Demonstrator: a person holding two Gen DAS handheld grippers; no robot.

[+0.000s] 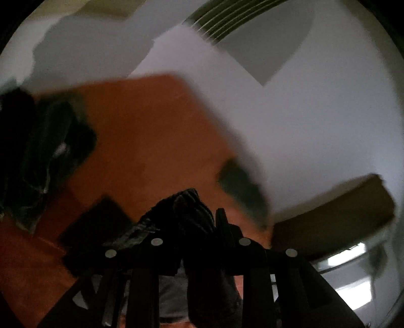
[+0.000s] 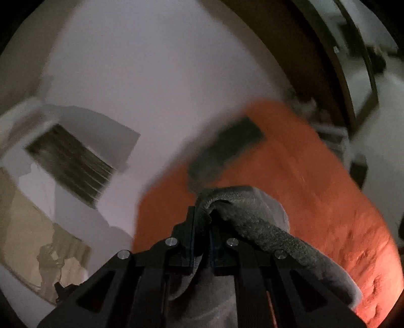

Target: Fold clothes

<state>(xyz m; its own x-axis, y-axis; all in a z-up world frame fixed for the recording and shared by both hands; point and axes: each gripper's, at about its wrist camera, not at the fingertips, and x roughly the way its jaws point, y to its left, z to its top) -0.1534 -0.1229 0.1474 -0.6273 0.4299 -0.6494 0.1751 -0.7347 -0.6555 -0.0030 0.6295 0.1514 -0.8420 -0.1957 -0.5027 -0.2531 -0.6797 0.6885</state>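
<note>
Both views are blurred and dim. My left gripper point(image 1: 194, 219) is shut on a dark ribbed hem of a grey garment point(image 1: 186, 207), which bunches between the fingers and hangs below them. My right gripper point(image 2: 202, 222) is shut on the thick grey ribbed edge of the same kind of garment point(image 2: 242, 201); the fabric drapes to the right and down under the fingers. Both grippers are lifted above an orange-covered surface point(image 1: 141, 121) point(image 2: 315, 181).
A dark heap of clothes point(image 1: 43, 156) lies at the left of the orange surface. A small dark folded item point(image 2: 227, 148) point(image 1: 242, 186) rests near its far edge. Pale walls, a vent point(image 1: 227, 22) point(image 2: 73, 164) and a wooden frame point(image 2: 323, 50) surround it.
</note>
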